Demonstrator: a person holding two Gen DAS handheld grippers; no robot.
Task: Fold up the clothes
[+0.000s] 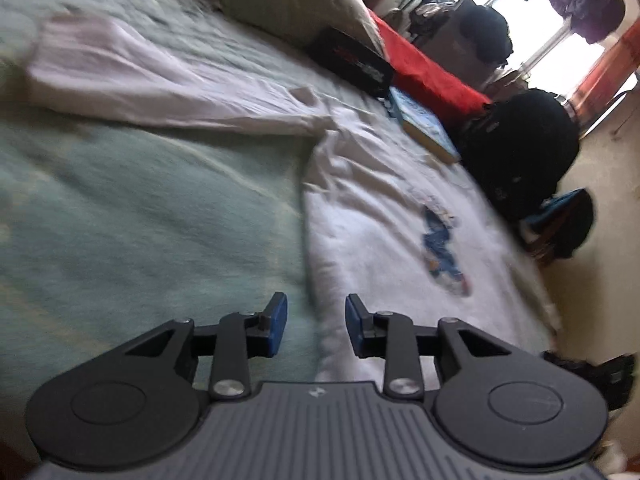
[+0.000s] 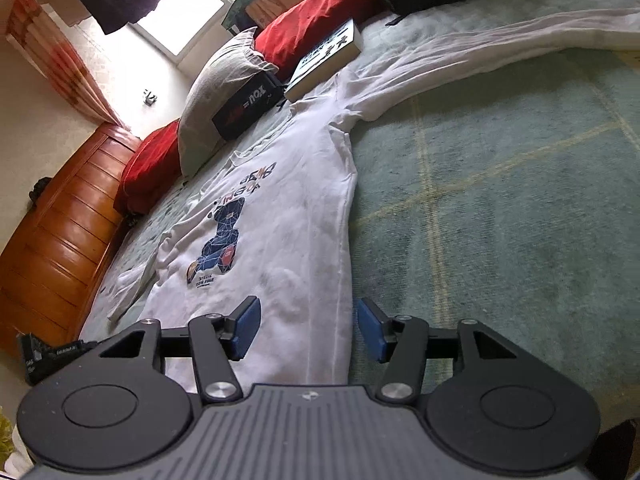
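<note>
A white long-sleeved shirt (image 2: 288,216) lies spread flat on the green bed cover (image 2: 500,200). Both the left claw (image 1: 316,326) and right claw (image 2: 308,330) hover over its hem, jaws apart, gripping nothing.

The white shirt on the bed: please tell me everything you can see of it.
The shirt is white, long-sleeved, soft-looking cloth with a blue bear print and lettering on the chest. It lies flat, face up, on the green blanket, slightly wrinkled, one sleeve stretched sideways. A book lies at its collar. Neither gripper holds it.
</note>
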